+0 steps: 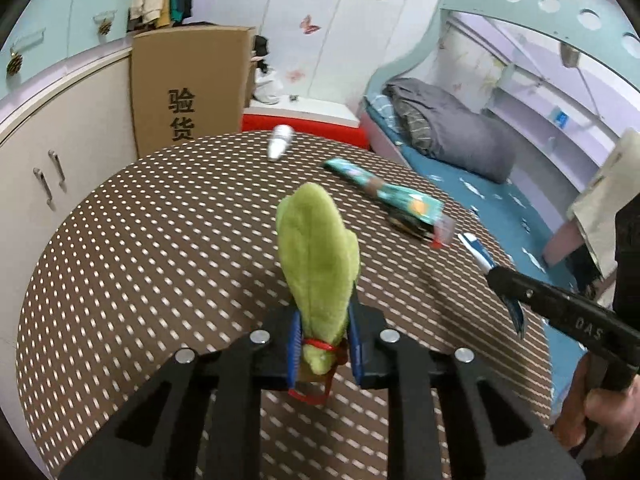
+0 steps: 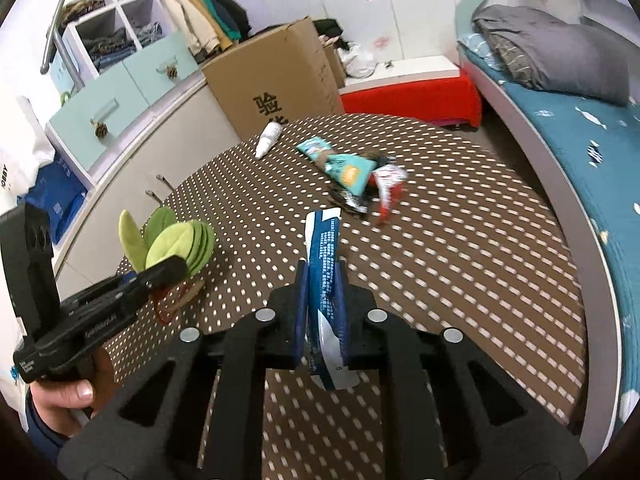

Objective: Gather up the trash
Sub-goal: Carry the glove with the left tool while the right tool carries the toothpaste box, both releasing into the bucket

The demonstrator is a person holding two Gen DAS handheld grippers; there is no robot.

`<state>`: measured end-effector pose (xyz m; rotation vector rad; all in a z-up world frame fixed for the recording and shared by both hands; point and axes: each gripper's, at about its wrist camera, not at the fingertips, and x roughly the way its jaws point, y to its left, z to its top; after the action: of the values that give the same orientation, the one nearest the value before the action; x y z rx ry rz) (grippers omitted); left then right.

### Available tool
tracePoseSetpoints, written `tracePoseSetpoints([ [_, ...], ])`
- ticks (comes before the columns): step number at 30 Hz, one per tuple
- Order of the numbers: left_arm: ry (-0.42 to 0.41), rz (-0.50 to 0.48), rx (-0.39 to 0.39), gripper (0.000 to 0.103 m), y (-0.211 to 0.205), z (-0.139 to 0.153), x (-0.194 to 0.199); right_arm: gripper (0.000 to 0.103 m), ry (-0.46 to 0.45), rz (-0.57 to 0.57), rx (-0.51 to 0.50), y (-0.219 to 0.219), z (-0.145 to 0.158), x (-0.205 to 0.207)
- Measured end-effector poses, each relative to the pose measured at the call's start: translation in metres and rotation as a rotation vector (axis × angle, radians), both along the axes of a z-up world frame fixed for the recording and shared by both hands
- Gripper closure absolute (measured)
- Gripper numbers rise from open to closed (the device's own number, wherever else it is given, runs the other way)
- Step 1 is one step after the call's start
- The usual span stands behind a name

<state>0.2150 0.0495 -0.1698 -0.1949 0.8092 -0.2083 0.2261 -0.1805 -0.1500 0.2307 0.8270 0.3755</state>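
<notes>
My left gripper [image 1: 323, 320] is shut on the stem end of a green plush leaf toy [image 1: 316, 240], which stands up over the brown dotted table [image 1: 160, 240]. A red loop hangs from the toy's base. My right gripper [image 2: 322, 270] is shut on a blue and white wrapper [image 2: 325, 248] that sticks out past the pads. In the left wrist view the right gripper [image 1: 505, 280] is at the table's right edge. In the right wrist view the left gripper [image 2: 170, 270] holds the plush [image 2: 172, 240] at the left. A pile of teal wrappers [image 2: 344, 168] and a white tube [image 2: 270, 138] lie farther back.
A tall cardboard box [image 1: 188, 88] stands behind the table beside a white cabinet [image 1: 48, 184]. A red-sided bench [image 2: 412, 92] is at the back. A bed with a blue sheet and grey bedding [image 2: 560, 52] runs along the right. A red and white wrapper [image 2: 388, 184] touches the pile.
</notes>
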Motion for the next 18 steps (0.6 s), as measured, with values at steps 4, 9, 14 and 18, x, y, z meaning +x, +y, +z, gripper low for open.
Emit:
tracePoseSetpoints([
  [4, -0.016, -0.026, -0.009, 0.084, -0.02, 0.009, -0.02, 0.09, -0.013, -0.04, 0.023, -0.022, 0.003, -0.017],
  [9, -0.043, -0.076, -0.008, 0.084, -0.051, 0.024, -0.035, 0.09, -0.043, -0.089, 0.053, -0.05, 0.014, -0.036],
  [14, -0.08, -0.144, -0.02, 0.084, -0.089, 0.043, -0.045, 0.09, -0.088, -0.17, 0.107, -0.099, 0.028, -0.053],
  [18, -0.103, -0.213, -0.026, 0.084, -0.124, 0.054, -0.049, 0.09, -0.106, -0.259, 0.127, -0.146, 0.032, -0.067],
])
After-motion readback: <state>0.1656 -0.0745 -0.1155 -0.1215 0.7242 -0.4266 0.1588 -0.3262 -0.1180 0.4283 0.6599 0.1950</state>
